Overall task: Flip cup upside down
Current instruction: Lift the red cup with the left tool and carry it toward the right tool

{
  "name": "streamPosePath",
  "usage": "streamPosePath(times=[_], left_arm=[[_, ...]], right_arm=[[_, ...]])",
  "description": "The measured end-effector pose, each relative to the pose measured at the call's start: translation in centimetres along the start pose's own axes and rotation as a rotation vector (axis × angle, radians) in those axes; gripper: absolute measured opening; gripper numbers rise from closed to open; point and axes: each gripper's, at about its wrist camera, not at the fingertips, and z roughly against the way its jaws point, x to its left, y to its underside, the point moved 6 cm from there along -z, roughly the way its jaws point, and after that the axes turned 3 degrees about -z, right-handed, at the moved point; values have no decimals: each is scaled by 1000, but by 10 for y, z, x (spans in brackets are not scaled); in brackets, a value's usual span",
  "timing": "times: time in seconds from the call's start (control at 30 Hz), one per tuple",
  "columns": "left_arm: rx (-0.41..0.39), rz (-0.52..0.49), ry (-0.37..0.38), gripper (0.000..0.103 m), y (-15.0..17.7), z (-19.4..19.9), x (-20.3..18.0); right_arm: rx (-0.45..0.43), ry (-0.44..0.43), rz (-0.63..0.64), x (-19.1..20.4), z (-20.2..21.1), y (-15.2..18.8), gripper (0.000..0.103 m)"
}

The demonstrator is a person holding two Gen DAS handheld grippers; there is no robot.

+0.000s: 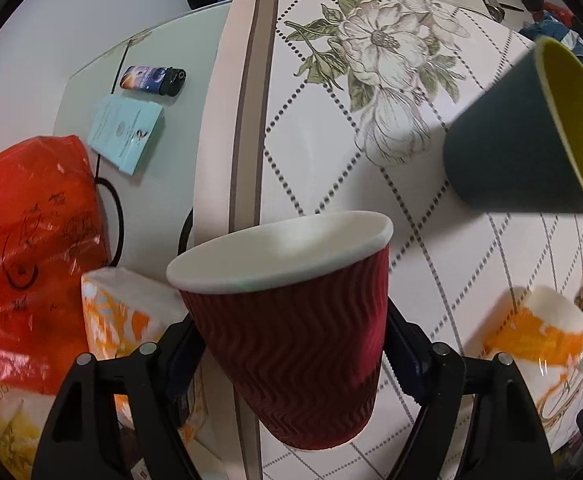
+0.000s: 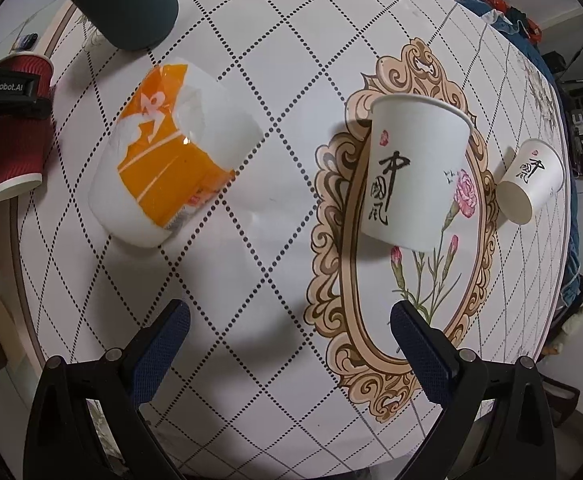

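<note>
My left gripper [image 1: 291, 344] is shut on a dark red ribbed paper cup [image 1: 291, 344] with a white rim, held above the table. In the right wrist view the same cup [image 2: 11, 152] shows at the far left, held rim down in the left gripper. My right gripper [image 2: 291, 340] is open and empty above the tablecloth. A white paper cup with black writing [image 2: 415, 176] stands upright ahead of it. A smaller white cup [image 2: 531, 180] stands further right, rim down.
A dark grey cup with yellow inside [image 1: 523, 140] [image 2: 127, 4] stands upright. An orange-and-white tissue pack [image 2: 171, 152] lies mid-table. A red plastic bag [image 1: 31, 260], a teal booklet [image 1: 125, 134] and a lighter [image 1: 153, 80] lie on the left.
</note>
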Motion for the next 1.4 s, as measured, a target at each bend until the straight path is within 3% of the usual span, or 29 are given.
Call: streamPosePath(times=[0.23,0.5,0.9,1.13,1.4], left_arm=[[-17,7,5,79,55,27,-16],[-6,1,32,79,155,56,-56],[80,-72,82,79,296,57,-165],[111,-108,124,79,302,39,-227],[128,-148,119,79,325,24,-295]], right_arm=[[-19,-16,8,-11,7,20,102],[-28,-40,32,-33,7,63,102],[8,-35,43,-109,-20,132,102],[40,-25,8,-157,-41,162,102],[59,-26,-8,-196,-60,176,102]])
